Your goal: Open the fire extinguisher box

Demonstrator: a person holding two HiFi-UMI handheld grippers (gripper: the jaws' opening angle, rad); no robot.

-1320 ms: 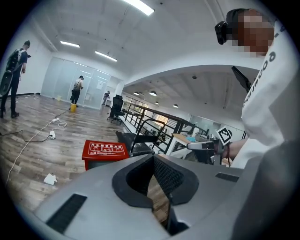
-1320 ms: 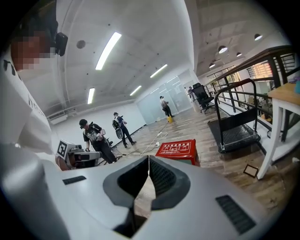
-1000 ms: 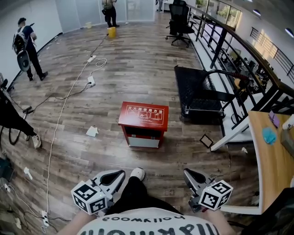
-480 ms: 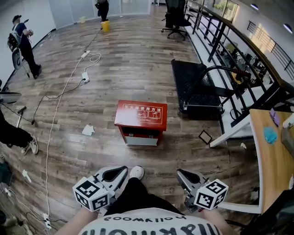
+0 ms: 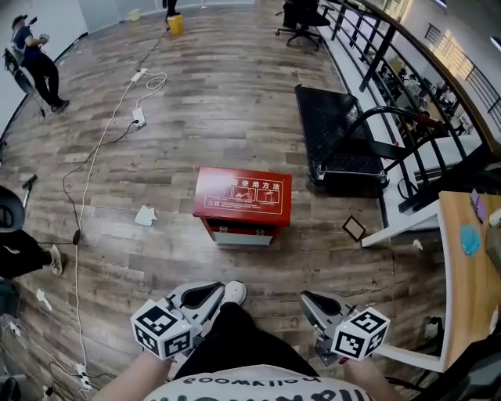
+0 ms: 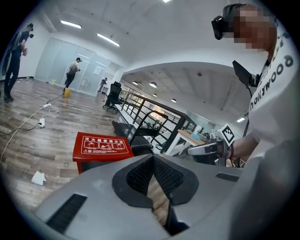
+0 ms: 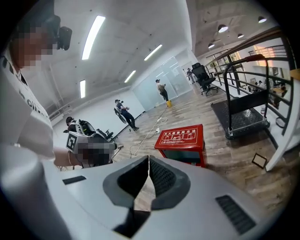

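Wood floor [image 5: 235, 102]: box [image 5: 243, 197] sits closed, well ahead of left gripper [image 5: 207, 295] and right gripper [image 5: 310, 300], both pinched closed and empty; approach step, I reckon, and next I close in on its top edge.

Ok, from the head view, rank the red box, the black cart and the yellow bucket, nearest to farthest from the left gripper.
1. Red box, on the floor just ahead of the left gripper.
2. Black cart, farther off to the right.
3. Yellow bucket, at the far end.
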